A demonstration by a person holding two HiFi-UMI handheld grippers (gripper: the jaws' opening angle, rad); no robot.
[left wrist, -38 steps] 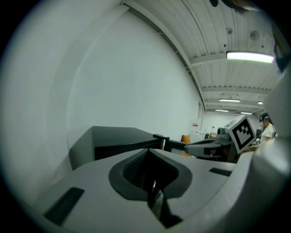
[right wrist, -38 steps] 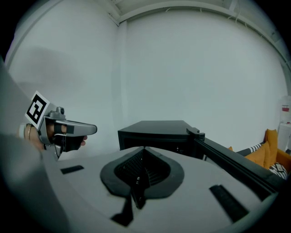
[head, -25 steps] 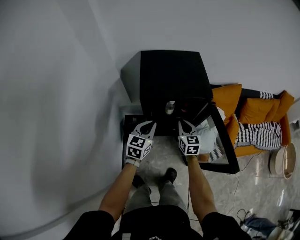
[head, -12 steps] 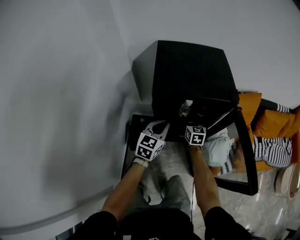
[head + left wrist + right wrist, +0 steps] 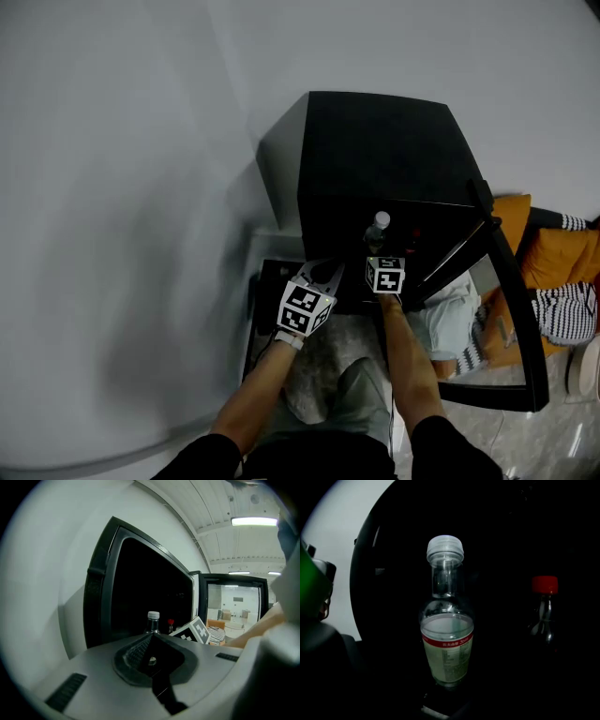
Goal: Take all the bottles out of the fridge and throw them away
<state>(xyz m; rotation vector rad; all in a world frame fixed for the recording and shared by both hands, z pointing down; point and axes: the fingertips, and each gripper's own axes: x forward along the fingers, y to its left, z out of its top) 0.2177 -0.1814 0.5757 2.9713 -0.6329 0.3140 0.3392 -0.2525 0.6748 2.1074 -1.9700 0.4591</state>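
A black mini fridge [image 5: 375,159] stands with its glass door [image 5: 502,319] swung open to the right. Inside it is a clear bottle with a white cap [image 5: 377,223] [image 5: 446,639] and a red-banded label. A dark bottle with a red cap [image 5: 543,611] stands to its right, deeper in. My right gripper [image 5: 379,253] reaches into the fridge just short of the clear bottle. Its jaws are opening and lost in the dark, and nothing presses on the bottle. My left gripper [image 5: 322,272] [image 5: 151,637] hangs shut and empty outside, at the fridge's lower left.
A white wall runs along the left. A low black stand [image 5: 255,309] sits on the floor under my left gripper. Behind the open door is an orange sofa with a striped cushion [image 5: 567,305]. The person's legs are on the marbled floor below.
The right gripper has moved forward into the fridge opening, up to the clear bottle. The left gripper kept beside it and stayed shut. The head view has come closer to the fridge.
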